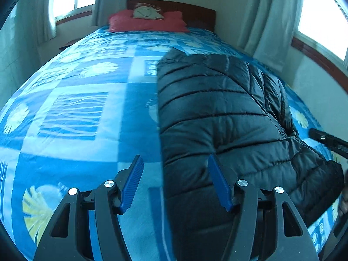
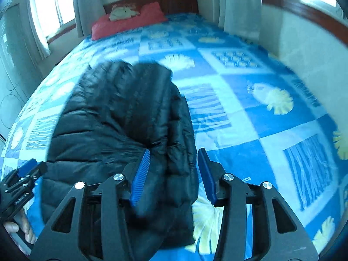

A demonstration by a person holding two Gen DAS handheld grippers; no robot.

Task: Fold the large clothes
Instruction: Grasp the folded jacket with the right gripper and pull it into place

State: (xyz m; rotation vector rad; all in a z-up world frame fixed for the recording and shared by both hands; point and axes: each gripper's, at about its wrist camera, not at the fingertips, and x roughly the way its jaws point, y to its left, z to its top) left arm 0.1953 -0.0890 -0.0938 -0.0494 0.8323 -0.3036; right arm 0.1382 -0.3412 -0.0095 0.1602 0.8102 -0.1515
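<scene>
A black quilted puffer jacket (image 1: 217,113) lies folded lengthwise on the blue patterned bedspread (image 1: 82,108). My left gripper (image 1: 175,182) is open and empty, hovering over the jacket's left edge near its lower end. My right gripper (image 2: 174,174) is open and empty above the jacket's (image 2: 113,117) right edge, where a folded sleeve lies. The left gripper also shows at the left edge of the right wrist view (image 2: 24,178), held by a hand. The right gripper's tip shows at the right edge of the left wrist view (image 1: 326,140).
A red pillow (image 1: 145,22) with a pale cushion (image 1: 148,13) lies at the wooden headboard (image 1: 191,10). White curtains (image 1: 269,21) and windows stand on both sides. A wall (image 2: 308,50) runs close along the bed's right side. The bedspread (image 2: 250,108) is bare right of the jacket.
</scene>
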